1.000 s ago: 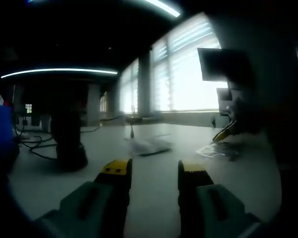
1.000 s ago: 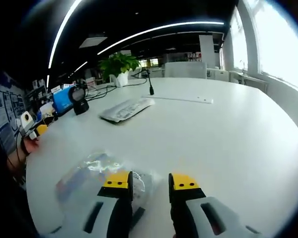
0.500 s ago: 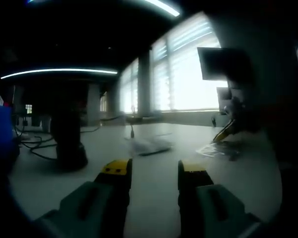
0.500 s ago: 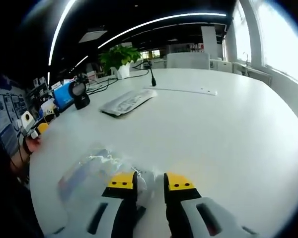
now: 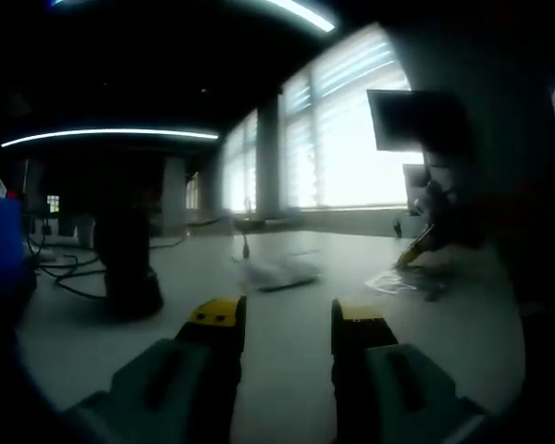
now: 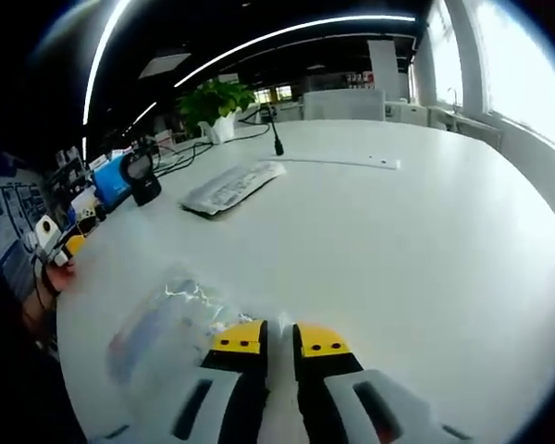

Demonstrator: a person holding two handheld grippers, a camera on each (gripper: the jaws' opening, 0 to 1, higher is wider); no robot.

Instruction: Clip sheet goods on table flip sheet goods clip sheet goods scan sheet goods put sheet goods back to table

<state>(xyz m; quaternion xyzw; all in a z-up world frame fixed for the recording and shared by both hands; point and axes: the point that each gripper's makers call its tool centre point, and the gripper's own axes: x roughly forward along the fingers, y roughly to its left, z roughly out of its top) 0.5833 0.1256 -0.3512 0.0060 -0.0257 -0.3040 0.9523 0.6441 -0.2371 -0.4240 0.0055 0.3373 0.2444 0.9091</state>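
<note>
Right gripper (image 6: pixel 279 337) pinched on clear sheet goods (image 6: pixel 171 324) on white table (image 6: pixel 425 240); left gripper (image 5: pixel 286 317) wide, empty.

My sheet goods (image 6: pixel 171 326) are a flat clear plastic pouch, crinkled and glinting, with bluish and reddish print showing through. It lies on the white table (image 6: pixel 416 250), its near edge pinched between my right tongs (image 6: pixel 279 337).

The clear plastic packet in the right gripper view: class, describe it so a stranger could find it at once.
Start at the white table and come to its near edge. The clear plastic packet lies there, its edge pinched by the right gripper; unlike the paler packet farther off, it is see-through and crinkly.
</note>
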